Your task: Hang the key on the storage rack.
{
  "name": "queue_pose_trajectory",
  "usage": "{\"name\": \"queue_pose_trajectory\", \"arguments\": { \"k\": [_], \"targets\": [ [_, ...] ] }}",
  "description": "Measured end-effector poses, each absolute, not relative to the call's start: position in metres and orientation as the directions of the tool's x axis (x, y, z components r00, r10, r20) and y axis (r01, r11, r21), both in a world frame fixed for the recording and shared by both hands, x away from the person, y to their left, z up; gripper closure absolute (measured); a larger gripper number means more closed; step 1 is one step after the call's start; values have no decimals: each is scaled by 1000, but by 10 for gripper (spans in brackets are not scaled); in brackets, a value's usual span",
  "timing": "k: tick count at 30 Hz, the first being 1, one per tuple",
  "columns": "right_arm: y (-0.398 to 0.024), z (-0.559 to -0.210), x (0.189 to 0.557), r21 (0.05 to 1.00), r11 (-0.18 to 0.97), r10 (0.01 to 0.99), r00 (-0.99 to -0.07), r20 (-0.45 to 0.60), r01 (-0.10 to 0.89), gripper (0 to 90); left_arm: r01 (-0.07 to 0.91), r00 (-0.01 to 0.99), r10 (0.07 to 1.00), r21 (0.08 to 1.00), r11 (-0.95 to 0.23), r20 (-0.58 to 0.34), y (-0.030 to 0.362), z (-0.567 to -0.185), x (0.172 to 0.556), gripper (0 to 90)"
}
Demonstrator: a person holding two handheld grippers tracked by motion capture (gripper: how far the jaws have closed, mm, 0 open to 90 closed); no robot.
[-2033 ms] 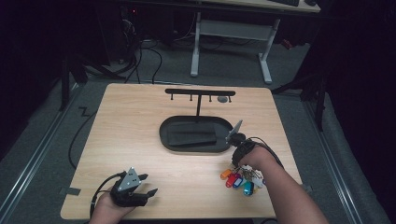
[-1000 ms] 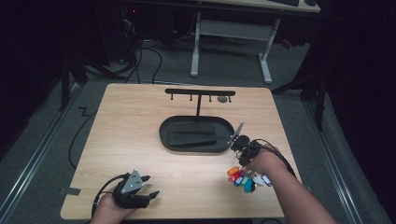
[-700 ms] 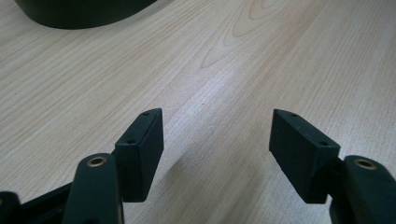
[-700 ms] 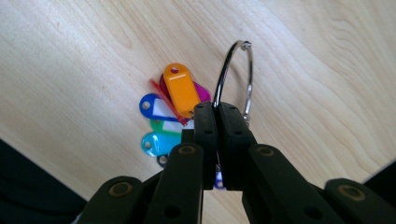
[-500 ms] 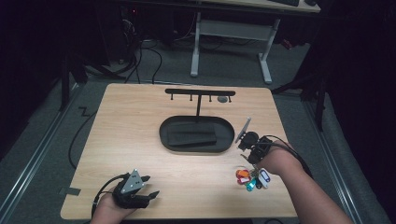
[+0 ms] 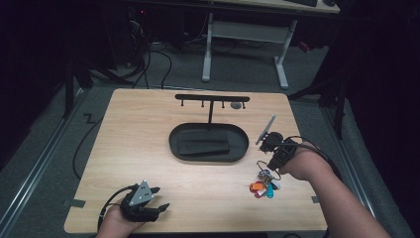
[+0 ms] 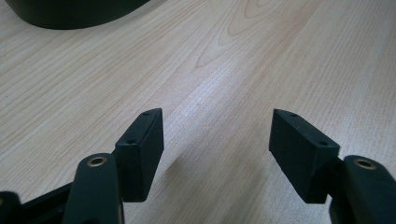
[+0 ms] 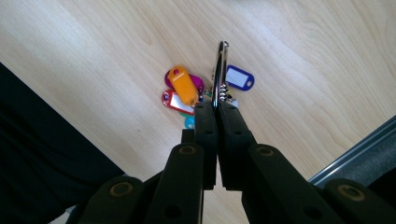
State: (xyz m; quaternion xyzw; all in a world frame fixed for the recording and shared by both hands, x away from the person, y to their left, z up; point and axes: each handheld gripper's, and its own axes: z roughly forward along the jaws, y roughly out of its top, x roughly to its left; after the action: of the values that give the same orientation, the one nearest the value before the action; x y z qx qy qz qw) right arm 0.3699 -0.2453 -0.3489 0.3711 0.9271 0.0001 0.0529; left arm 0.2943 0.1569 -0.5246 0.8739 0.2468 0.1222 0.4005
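Right claw (image 8: pixel 216 112) is clamped on the key ring (image 8: pixel 218 70); tags (image 8: pixel 183 91) dangle below it over the tabletop (image 8: pixel 116 56). Lift steadily, keep ring vertical toward the hook rack (image 6: pixel 212 98) beyond. Left claw (image 7: pixel 215 140) idles open

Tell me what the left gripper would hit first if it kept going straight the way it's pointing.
Probably the bare light wooden table: the left gripper, jaws open, aims low across it. Farther along sits the black oval tray, off to the left of that line, though depth is unclear.

Metal key ring (image 8: pixel 218 70) with coloured tags (image 8: pixel 183 86) — upright, tags hanging above tabletop
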Motion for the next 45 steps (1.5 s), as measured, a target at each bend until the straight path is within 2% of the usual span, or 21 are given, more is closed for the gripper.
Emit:
{"name": "queue_pose_trajectory", "arguments": {
  "k": [8, 20, 33, 45],
  "targets": [
    [-246, -324, 372, 92, 711, 703, -707, -80, 697, 881, 335, 849, 528, 759, -559, 14, 157, -525, 294, 361],
    [-244, -293, 378, 124, 719, 695, -711, -111, 684, 881, 335, 848, 530, 760, -557, 15, 159, -526, 294, 361],
    [-244, -289, 386, 135, 711, 703, -704, -100, 690, 881, 342, 846, 533, 760, -553, 7, 160, -526, 293, 360],
    [-226, -281, 416, 163, 715, 697, -709, -105, 679, 881, 350, 837, 548, 767, -538, 3, 165, -525, 293, 360]
  ]
}}
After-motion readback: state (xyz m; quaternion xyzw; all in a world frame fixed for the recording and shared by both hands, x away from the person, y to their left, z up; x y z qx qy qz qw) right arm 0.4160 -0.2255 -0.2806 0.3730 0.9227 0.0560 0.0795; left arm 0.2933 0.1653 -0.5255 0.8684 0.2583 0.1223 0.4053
